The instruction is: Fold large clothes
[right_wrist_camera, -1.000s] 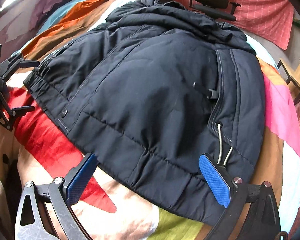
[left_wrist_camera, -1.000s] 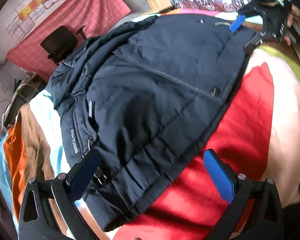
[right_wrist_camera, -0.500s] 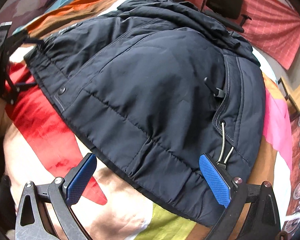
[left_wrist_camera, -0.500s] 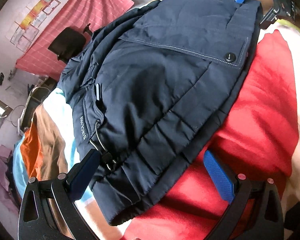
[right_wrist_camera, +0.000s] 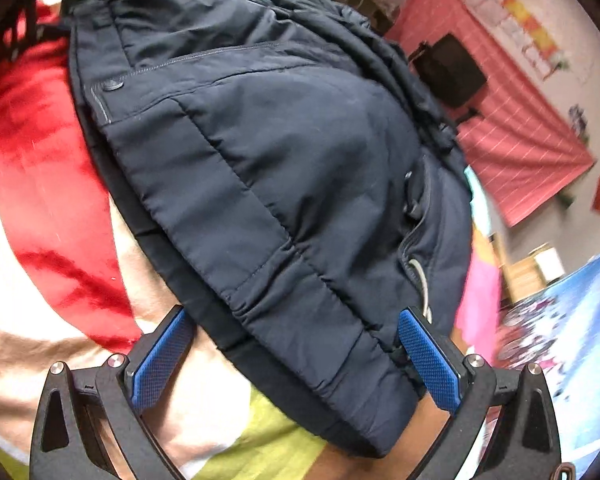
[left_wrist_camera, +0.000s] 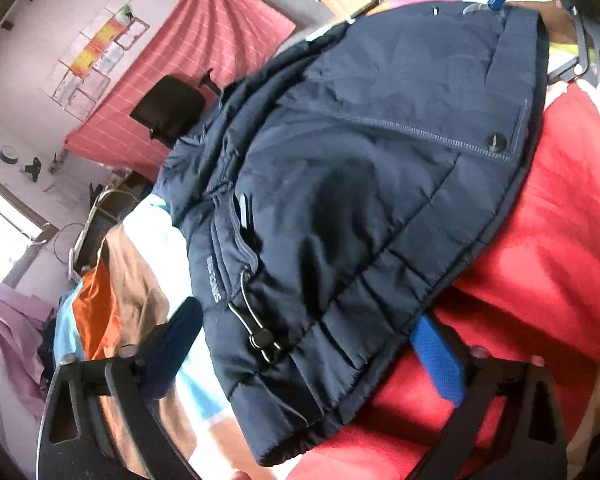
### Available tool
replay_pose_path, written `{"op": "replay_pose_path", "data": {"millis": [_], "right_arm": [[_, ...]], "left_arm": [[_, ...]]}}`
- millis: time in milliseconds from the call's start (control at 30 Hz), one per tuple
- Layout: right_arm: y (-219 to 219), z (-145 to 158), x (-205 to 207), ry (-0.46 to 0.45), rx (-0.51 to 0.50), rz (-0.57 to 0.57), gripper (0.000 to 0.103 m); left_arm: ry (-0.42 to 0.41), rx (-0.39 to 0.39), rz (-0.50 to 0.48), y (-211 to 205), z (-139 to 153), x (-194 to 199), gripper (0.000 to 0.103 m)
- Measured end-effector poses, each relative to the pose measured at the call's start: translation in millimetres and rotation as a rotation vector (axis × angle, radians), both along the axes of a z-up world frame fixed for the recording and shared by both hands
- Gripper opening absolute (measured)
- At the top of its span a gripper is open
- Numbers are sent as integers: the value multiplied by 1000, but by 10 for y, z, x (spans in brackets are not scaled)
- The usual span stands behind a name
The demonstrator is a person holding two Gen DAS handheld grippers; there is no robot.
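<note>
While the dark blue jacket (left_wrist_camera: 364,200) lies folded on the patchwork bedspread (left_wrist_camera: 548,216), the left gripper (left_wrist_camera: 312,356) straddles one corner of its hem, jaws closing; the fabric sits between them and the pads are not yet pressing on it. At the jacket's other hem corner, the right gripper (right_wrist_camera: 296,360) stands wide, with the hem between its blue pads (right_wrist_camera: 428,364) but not pinched. Beyond the jacket, a black chair (right_wrist_camera: 452,70) stands before a pink cloth (right_wrist_camera: 516,128) on the wall.
</note>
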State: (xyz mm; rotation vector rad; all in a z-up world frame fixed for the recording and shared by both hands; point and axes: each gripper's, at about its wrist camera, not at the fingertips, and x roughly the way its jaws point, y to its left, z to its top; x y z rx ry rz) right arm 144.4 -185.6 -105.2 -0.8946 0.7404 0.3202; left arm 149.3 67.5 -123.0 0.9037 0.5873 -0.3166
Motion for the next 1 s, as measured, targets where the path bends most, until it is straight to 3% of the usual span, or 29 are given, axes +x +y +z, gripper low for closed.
{"op": "replay_pose_path", "data": {"millis": [33,67,200,300,367,433,467,667,800,1000], "right_arm": [[8,-9,-14,-31,-14,-4,103],[5,-8,-19,-67,-28,-12,103],[-50,6,13,-84,-14,-42,102],[-95,24,-3,-110,-18,-45,83],[-107,28,-1,-103,-8,-44,56],[-102,48,-9,-93,11,-27,40],[-63,53,-47,-96,15,-21,32],[-46,336,-45,-122,131,-33,13],[-30,593,100,-117,220,-59,10],[-30,988,392,-171,318,-81,9]], "left_arm": [[9,-11,-18,0,29,-6,70],[20,-21,-29,-2,50,-10,63],[42,-35,-42,-55,60,-48,47],[61,-48,-47,-95,75,-67,36],[70,-59,-46,-116,86,-62,28],[88,-72,-43,-147,113,-55,19],[103,-92,-38,-154,151,-43,17],[139,-216,32,-142,397,88,11],[130,-274,56,-154,621,218,8],[48,-345,44,-178,1061,519,6]]}}
